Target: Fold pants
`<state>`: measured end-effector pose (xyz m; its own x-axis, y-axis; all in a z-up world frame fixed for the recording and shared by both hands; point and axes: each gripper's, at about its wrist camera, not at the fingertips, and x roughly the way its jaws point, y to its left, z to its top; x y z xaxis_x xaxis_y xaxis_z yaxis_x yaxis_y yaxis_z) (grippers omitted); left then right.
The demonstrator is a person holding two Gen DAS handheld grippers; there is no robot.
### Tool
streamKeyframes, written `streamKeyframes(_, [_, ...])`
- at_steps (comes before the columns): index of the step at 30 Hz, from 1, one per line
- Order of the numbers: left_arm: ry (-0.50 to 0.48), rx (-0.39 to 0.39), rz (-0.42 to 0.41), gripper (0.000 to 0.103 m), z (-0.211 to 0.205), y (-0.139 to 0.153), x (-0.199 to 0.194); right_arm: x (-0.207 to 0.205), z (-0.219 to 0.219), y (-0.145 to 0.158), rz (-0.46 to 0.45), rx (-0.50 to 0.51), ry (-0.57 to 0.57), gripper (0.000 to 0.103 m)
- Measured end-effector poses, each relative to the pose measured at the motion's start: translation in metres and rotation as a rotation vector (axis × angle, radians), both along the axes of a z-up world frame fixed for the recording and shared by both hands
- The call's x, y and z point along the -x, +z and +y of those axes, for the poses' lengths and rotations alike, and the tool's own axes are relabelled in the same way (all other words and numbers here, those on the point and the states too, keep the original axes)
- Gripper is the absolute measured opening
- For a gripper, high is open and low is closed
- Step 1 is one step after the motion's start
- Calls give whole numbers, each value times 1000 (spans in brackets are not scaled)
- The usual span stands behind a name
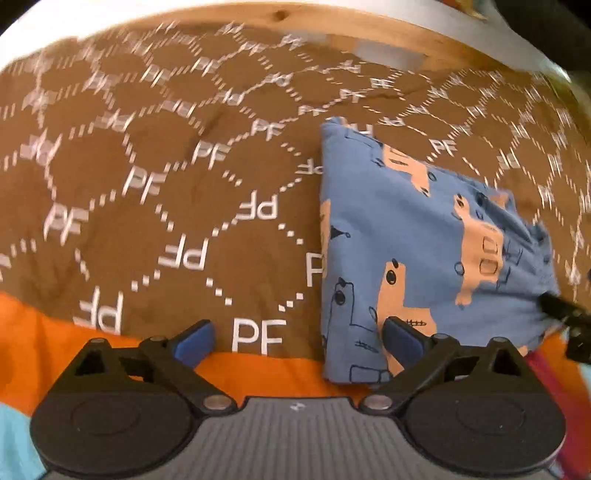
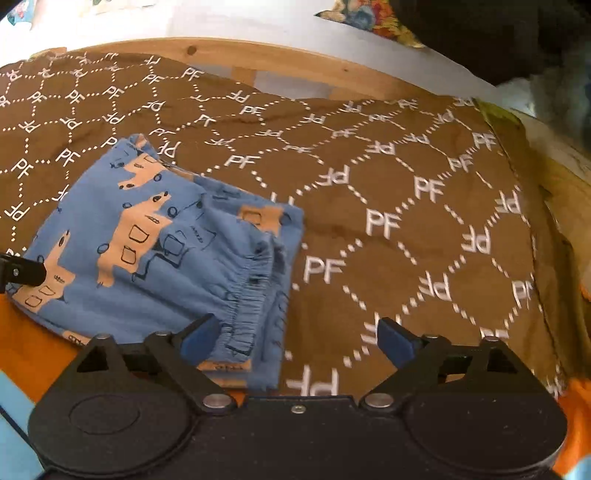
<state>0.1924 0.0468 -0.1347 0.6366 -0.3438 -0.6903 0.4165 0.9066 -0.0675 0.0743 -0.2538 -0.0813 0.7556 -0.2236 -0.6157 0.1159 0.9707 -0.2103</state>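
The blue pants [image 1: 417,243] with tan printed figures lie folded into a compact bundle on a brown blanket [image 1: 155,177] with white "PF" marks. My left gripper [image 1: 297,338] is open and empty, its right finger over the bundle's near left corner. In the right wrist view the pants [image 2: 162,254] lie at left, the gathered waistband toward the camera. My right gripper [image 2: 295,341] is open and empty above the bundle's near right corner. Each gripper's black tip shows in the other's view: the right one [image 1: 561,308] and the left one [image 2: 22,271].
The blanket [image 2: 406,206] covers a bed with a wooden frame [image 2: 295,59] along the far edge. Orange fabric [image 1: 258,373] and light blue fabric [image 1: 14,435] lie at the near edge. Dark and floral items [image 2: 369,14] sit beyond the frame.
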Motion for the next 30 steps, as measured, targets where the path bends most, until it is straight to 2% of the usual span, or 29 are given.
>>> streamKeyframes(3, [7,-8,2,101,1,2,1,4,-15,5,-23,-112,-6,95])
streamKeyframes(5, [22,8,19,102,5,3,-1,2,-16,19,-78,-121,25,96])
streamKeyframes(7, [31,29,44,102,7,2,-4,-12,-13,34,-128,-68,86,101])
streamKeyframes(10, [40,44,56,103,5,-1,-5,-51,-3,37,-100,-29,199,102])
streamKeyframes(11, [39,43,54,103,5,-1,-5,-62,1,32,-86,2,233,99])
streamKeyframes(13, [37,43,51,103,5,-4,-7,-83,6,10,-39,162,247,94])
streamKeyframes(15, [29,38,52,103,7,-3,-6,-89,-2,-7,-57,238,272,96])
streamKeyframes(16, [26,36,51,103,7,-2,-5,-89,-8,-9,-81,236,272,100])
streamKeyframes(18, [29,38,52,103,7,-3,-5,-88,-11,2,-112,240,235,96])
streamKeyframes(22, [34,44,51,103,7,-3,-6,-77,5,35,-205,172,368,101])
streamKeyframes(27, [35,54,48,103,7,-3,-5,-110,49,30,-121,100,581,102])
streamKeyframes(30, [37,63,54,103,8,-3,-6,-142,62,9,-75,146,583,102])
